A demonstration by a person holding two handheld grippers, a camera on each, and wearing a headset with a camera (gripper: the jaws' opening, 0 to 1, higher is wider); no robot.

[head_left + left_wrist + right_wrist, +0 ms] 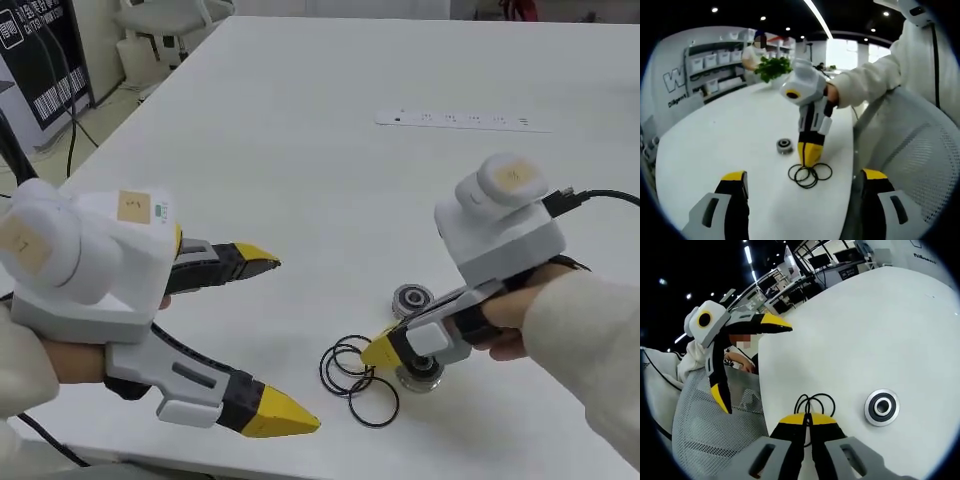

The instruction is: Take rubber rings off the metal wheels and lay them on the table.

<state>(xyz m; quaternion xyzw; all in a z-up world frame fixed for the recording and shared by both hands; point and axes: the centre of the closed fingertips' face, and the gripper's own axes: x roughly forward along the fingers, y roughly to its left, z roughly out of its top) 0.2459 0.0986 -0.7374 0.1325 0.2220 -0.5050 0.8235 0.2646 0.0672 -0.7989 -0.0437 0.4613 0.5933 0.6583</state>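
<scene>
On the tabletop (pixel 300 150) several rings (pixel 352 374) already lie loose by two wheels (pixel 412 298), my right gripper (pixel 372 350) closed over them, left gripper (pixel 292 344) wide open.

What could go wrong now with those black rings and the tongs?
The rubber rings overlap in a heap, so the shut right tongs might drag several along together. The heap lies near the table edge in the left gripper view, so a ring could slip off.

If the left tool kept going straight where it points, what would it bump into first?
Probably the rubber rings on the table, with the right tool right at them; depth is hard to judge.
</scene>
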